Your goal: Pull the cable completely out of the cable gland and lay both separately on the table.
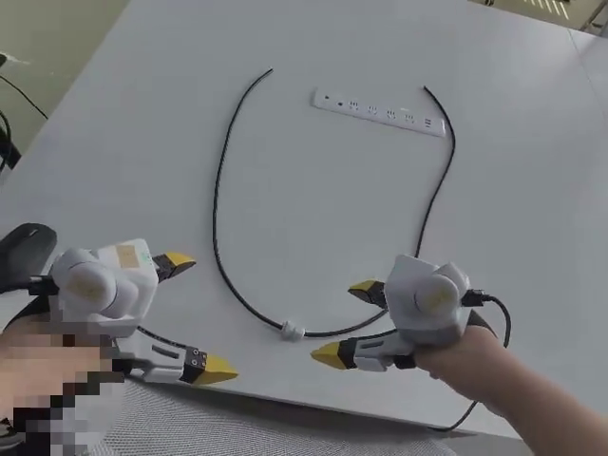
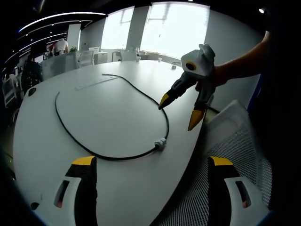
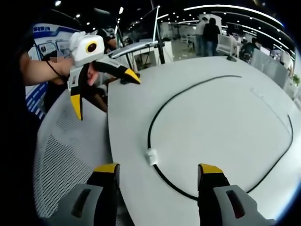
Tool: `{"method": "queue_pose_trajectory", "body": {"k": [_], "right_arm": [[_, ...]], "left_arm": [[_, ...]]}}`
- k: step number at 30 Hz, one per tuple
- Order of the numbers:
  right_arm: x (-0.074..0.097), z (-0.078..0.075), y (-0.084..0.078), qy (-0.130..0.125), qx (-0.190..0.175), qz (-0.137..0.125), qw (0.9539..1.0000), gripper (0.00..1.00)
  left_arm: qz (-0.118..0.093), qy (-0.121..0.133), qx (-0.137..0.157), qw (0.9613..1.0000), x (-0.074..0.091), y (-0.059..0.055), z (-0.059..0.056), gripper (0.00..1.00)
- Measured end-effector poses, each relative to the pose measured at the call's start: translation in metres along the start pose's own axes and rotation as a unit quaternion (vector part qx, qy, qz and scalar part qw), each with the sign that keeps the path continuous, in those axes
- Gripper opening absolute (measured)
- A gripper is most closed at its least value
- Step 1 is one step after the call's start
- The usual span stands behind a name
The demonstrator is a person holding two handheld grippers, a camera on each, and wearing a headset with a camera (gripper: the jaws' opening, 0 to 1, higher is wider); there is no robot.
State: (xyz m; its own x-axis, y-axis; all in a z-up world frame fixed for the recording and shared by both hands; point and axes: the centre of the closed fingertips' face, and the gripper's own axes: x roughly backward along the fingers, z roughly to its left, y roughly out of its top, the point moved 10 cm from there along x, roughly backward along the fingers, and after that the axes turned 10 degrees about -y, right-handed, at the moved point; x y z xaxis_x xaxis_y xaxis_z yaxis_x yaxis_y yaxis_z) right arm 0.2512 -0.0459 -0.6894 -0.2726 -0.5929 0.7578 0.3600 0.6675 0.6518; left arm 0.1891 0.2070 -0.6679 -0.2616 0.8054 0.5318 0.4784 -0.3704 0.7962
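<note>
A long black cable (image 1: 217, 204) lies in a wide loop on the white table (image 1: 313, 199). A small white cable gland (image 1: 292, 331) sits on it at the bottom of the loop, near the front edge. My left gripper (image 1: 211, 317) hovers open to the gland's left, and my right gripper (image 1: 333, 321) hovers open just to its right. Neither touches the cable. In the left gripper view the gland (image 2: 161, 143) lies just ahead of the spread jaws. The right gripper view likewise has the gland (image 3: 151, 156) between its own yellow tips.
A white power strip (image 1: 380, 112) lies at the far side, inside the cable's two ends. A dark object (image 1: 24, 249) rests at the left table edge. Grey mesh (image 1: 237, 427) sits below the front edge. A thin black lead (image 1: 499, 328) trails from the right gripper.
</note>
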Motion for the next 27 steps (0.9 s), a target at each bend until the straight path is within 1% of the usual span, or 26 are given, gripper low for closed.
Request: {"method": "queue_pose_trajectory", "body": {"k": [2,4,5,8,12,14,18,21,23,27], "right_arm": [[-0.004,0.001,0.000,0.004,0.003,0.005,1.0000,0.63],[-0.008,0.002,0.001,0.009,0.011,0.011,0.9998,0.61],[-0.011,0.003,0.000,0.011,0.016,0.017,0.9997,0.60],[-0.017,0.004,-0.001,0.016,0.026,0.026,0.9992,0.58],[-0.023,0.005,0.001,0.022,0.032,0.029,0.9988,0.56],[-0.026,0.005,0.001,0.023,0.035,0.033,0.9986,0.55],[-0.032,0.006,0.003,0.030,0.034,0.033,0.9984,0.50],[-0.036,0.009,0.004,0.032,0.044,0.037,0.9978,0.47],[-0.041,0.010,0.002,0.035,0.049,0.045,0.9972,0.45],[-0.047,0.011,0.001,0.038,0.062,0.056,0.9958,0.40]], "left_arm": [[0.001,0.000,0.000,1.0000,0.000,-0.001,0.000,0.98],[-0.001,0.000,0.001,1.0000,-0.001,-0.002,0.000,0.98],[-0.001,-0.001,0.001,1.0000,-0.001,-0.002,0.000,0.98],[0.001,-0.002,0.003,1.0000,-0.002,-0.004,-0.001,0.98],[-0.001,-0.002,0.004,1.0000,-0.003,-0.005,0.000,0.97],[0.001,-0.003,0.007,1.0000,-0.004,-0.006,0.001,0.97],[0.003,-0.005,0.009,0.9999,-0.005,-0.008,0.003,0.97],[-0.001,-0.006,0.010,0.9999,-0.004,-0.008,0.003,0.97],[-0.005,-0.008,0.012,0.9999,-0.004,-0.007,0.003,0.97],[-0.003,-0.007,0.014,0.9999,-0.005,-0.009,0.003,0.97]]}}
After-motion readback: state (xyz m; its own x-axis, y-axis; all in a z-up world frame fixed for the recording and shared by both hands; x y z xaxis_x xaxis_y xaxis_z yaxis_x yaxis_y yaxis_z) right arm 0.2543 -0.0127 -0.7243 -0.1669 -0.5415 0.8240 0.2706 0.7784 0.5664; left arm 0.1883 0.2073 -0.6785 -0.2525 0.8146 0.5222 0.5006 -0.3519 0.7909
